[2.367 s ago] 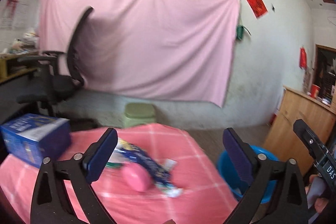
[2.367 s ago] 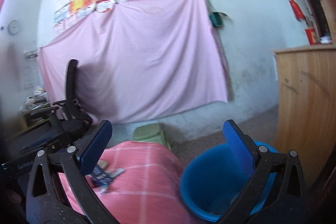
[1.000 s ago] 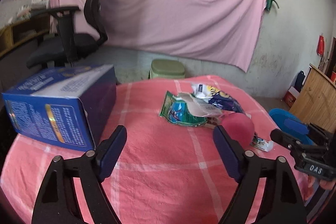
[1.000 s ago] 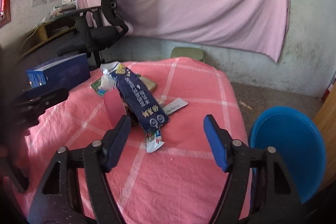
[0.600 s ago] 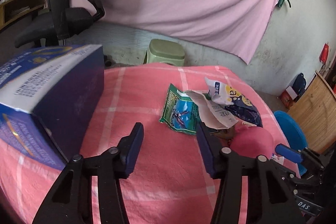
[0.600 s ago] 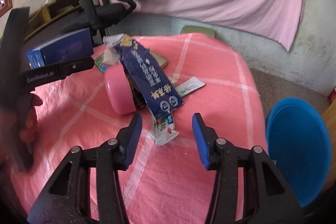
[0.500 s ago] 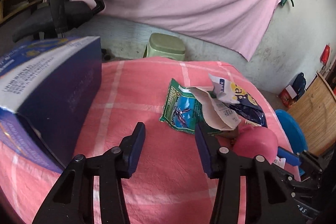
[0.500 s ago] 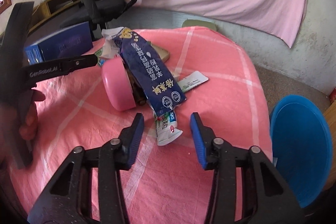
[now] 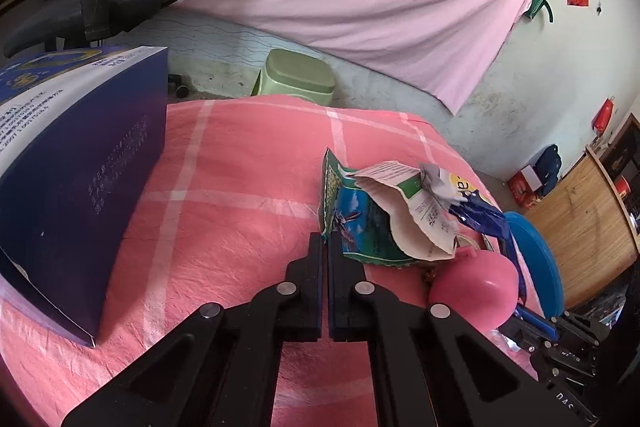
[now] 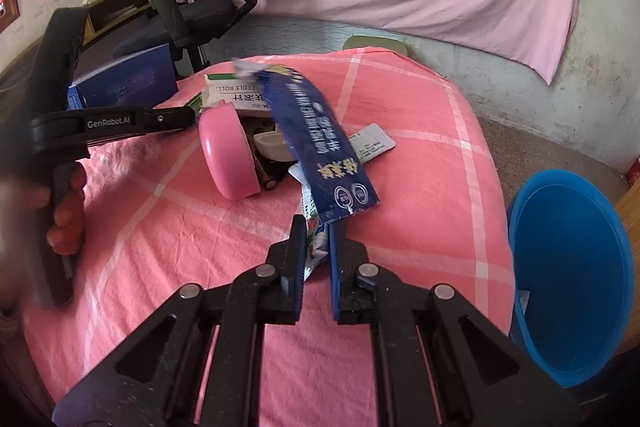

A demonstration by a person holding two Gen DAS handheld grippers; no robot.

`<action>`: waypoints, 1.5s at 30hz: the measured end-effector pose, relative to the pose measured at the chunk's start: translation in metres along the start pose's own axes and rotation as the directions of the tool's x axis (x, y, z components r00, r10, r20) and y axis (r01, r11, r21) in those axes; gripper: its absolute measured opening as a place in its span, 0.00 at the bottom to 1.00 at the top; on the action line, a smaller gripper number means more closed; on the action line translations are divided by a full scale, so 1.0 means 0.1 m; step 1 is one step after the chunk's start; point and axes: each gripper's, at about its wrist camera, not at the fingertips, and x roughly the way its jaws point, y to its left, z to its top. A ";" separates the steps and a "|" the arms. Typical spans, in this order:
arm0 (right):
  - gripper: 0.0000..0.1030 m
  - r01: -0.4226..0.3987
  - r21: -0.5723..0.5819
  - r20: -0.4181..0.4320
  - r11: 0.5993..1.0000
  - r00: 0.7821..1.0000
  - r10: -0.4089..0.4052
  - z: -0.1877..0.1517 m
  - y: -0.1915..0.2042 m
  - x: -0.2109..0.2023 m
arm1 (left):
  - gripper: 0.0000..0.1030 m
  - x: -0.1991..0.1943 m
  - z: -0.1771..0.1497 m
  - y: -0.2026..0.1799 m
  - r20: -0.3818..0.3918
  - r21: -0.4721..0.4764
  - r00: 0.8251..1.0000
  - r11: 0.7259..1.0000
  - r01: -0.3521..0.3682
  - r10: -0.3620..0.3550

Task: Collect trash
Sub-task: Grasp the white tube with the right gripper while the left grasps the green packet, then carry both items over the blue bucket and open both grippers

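A heap of trash lies on the pink checked tablecloth (image 9: pixel 240 211): a green wrapper (image 9: pixel 360 223), a white torn pack (image 9: pixel 412 207), a long dark blue wrapper (image 10: pixel 320 139) and a small white-green sachet (image 10: pixel 316 243). My left gripper (image 9: pixel 325 239) is shut on the near corner of the green wrapper. My right gripper (image 10: pixel 316 231) is closed on the white-green sachet under the end of the blue wrapper. A pink round container (image 10: pixel 228 155) lies on its side in the heap.
A dark blue box (image 9: pixel 76 179) lies at the table's left. A blue bucket (image 10: pixel 572 275) stands on the floor right of the table. A black office chair (image 10: pixel 200 3) and a green stool (image 9: pixel 296 75) stand behind. A wooden cabinet (image 9: pixel 584 211) is at the far right.
Both grippers have come down to the trash heap and closed: the left on the green wrapper's corner, the right on the sachet. Half a second ago both stood open.
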 end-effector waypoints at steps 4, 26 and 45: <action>0.32 -0.014 -0.003 0.008 1.000 1.000 0.014 -0.03 0.01 -0.06 | 0.00 -0.10 -0.04 -0.02 0.040 -0.007 0.999 1.000 -0.002 0.002; 0.31 -0.111 -0.073 0.199 0.991 0.972 0.123 -0.24 0.32 -0.60 | 0.00 -1.17 -0.95 -0.52 0.301 0.099 0.938 0.972 -0.212 0.174; 0.31 0.032 0.089 0.728 0.996 0.680 -0.087 -0.45 -0.11 -1.71 | 0.00 -1.83 -0.95 -1.70 0.653 0.283 0.757 0.932 -0.225 -0.015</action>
